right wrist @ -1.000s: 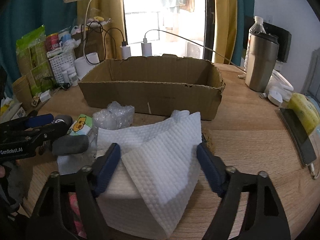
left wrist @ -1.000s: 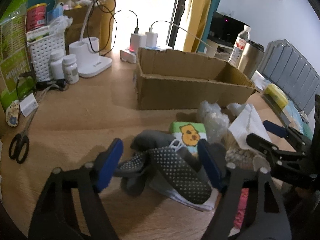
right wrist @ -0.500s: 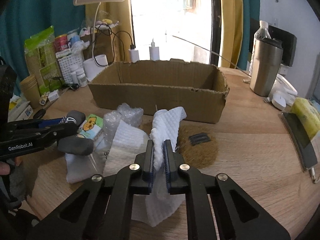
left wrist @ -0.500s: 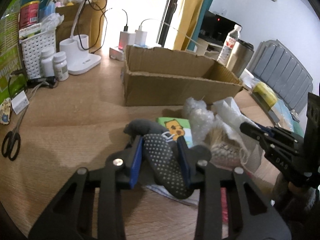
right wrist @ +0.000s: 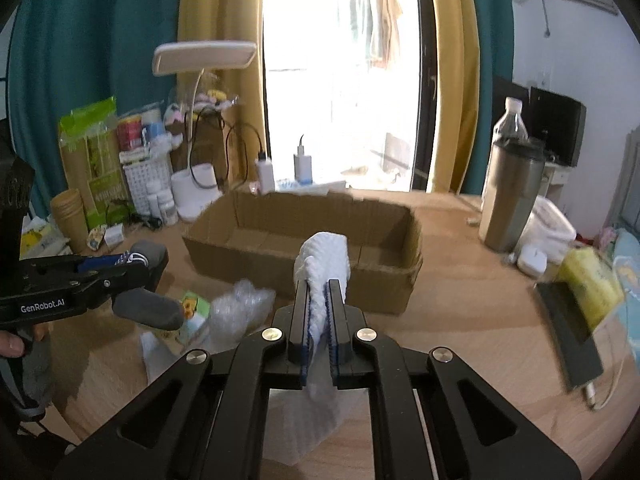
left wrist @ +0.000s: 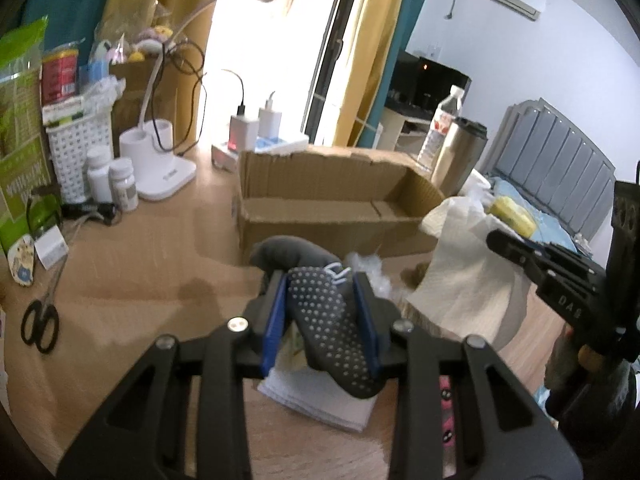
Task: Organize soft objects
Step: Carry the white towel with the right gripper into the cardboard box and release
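My left gripper (left wrist: 320, 280) is shut on a grey sock with white grip dots (left wrist: 324, 316) and holds it lifted above the table; the sock also shows in the right wrist view (right wrist: 148, 308). My right gripper (right wrist: 320, 284) is shut on a white waffle cloth (right wrist: 324, 256), lifted and hanging down; it shows in the left wrist view (left wrist: 464, 284) too. An open cardboard box (left wrist: 332, 200) (right wrist: 304, 240) stands just beyond both grippers. It looks empty inside.
A bubble-wrap wad (right wrist: 240, 312), a tissue pack with a bear print (right wrist: 192, 312) and a folded white cloth (left wrist: 320, 400) lie on the wooden table. Scissors (left wrist: 40, 320), bottles, lamp base (left wrist: 160, 168) at left. Steel tumbler (right wrist: 508, 196), yellow sponge (right wrist: 588, 280) at right.
Both grippers closed on their items and lifted them: the left on the dotted sock, the right on the white cloth. Both have moved up and toward the box.
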